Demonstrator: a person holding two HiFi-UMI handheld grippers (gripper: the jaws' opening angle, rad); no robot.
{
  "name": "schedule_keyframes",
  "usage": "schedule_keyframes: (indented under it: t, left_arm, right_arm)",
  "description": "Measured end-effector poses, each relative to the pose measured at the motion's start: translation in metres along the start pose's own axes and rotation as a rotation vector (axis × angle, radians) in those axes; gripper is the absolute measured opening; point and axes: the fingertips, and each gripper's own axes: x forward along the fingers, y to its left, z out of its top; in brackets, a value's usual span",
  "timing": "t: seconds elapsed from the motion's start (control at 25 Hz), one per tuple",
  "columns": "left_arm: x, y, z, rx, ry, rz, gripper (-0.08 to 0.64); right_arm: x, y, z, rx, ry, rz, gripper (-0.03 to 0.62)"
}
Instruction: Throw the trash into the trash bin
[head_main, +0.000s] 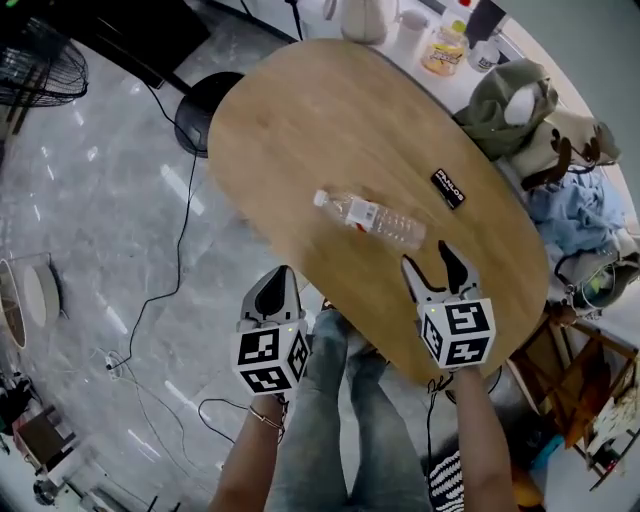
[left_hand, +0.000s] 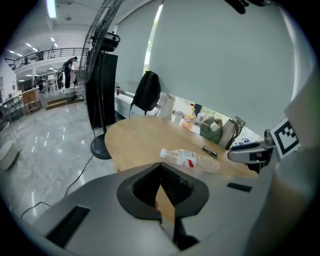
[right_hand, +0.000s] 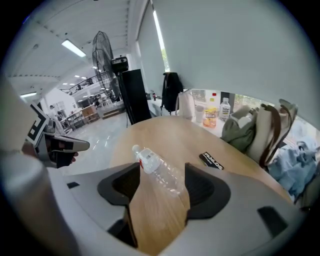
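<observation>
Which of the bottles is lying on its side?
The clear plastic bottle in the middle of the wooden table; the other bottles stand upright beyond its far edge.

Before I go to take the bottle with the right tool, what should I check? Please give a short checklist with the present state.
1. Bottle free to take: ok, it lies on its side on the table, nothing on it.
2. Right tool open: ok, jaws apart, gripping nothing.
3. Right tool aimed at the bottle: ok, the bottle lies ahead, in line with the gap.
4. Left tool out of the way: ok, shut, empty, beside the table edge.
5. Trash bin found: cannot tell, no view shows one clearly.
</observation>
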Motion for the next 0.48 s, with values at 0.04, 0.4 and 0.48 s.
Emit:
schedule_keyframes:
  t: [0.04,0.4,0.48]
  left_arm:
    - [-0.001,0.008,0.000,-0.011,-0.004,0.014,0.012]
    - [-0.008,0.046,-0.022,-0.117,-0.005,0.112,0.012]
    - [-0.010,0.050,-0.025,-0.124,-0.001,0.119,0.012]
  right_arm:
    - [0.008,0.006,0.006,-0.031,0.005,0.020,0.285]
    - [0.071,0.046,0.027,-0.382,0.128,0.219,0.293]
    - [0.082,0.053,0.026,-0.438,0.169,0.255,0.298]
